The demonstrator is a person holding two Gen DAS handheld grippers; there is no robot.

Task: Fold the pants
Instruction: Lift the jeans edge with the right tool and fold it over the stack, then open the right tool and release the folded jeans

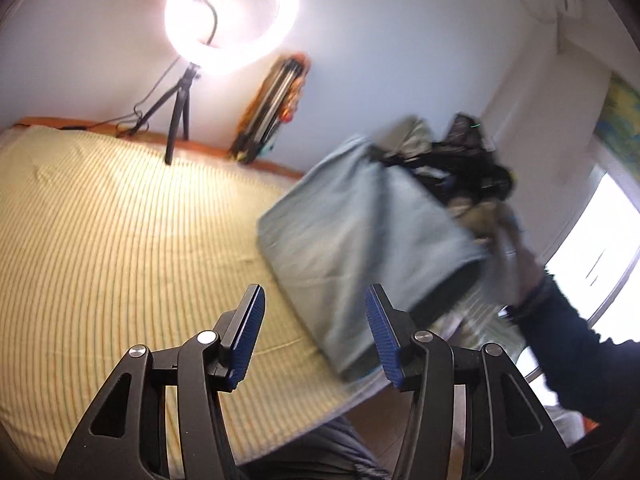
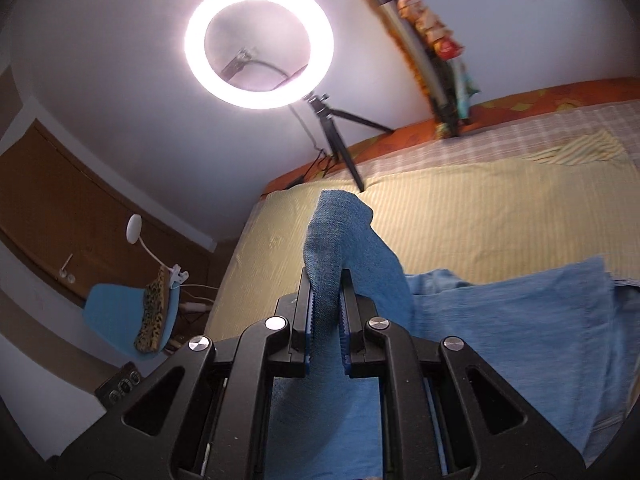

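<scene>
- The bed (image 1: 120, 240) fills the left and middle of the left wrist view, a broad bare stretch of yellow sheet with fine stripes; its near edge curves along the bottom, with wooden floor (image 1: 380, 420) past it.
- At the far edge, by the white wall, a ring light (image 1: 232, 16) stands on a black tripod, and a bundle of rods (image 1: 272, 112) leans beside it.
- The left gripper (image 1: 316, 336) hangs over the near edge, its blue ribbed pads apart with nothing between them.
- The pants (image 1: 360, 240), pale blue denim and blurred, lie to the right on the bed, a flat folded slab partly lifted off the sheet.
- The right gripper (image 2: 325, 316) is clamped on a fold of the denim, whose woven corner sticks up past the fingertips; the rest spreads right in flat layers.
- A dark sleeve (image 1: 568, 340) enters from the right.
- Left of the bed, a blue chair (image 2: 120, 312) stands by a brown door.
</scene>
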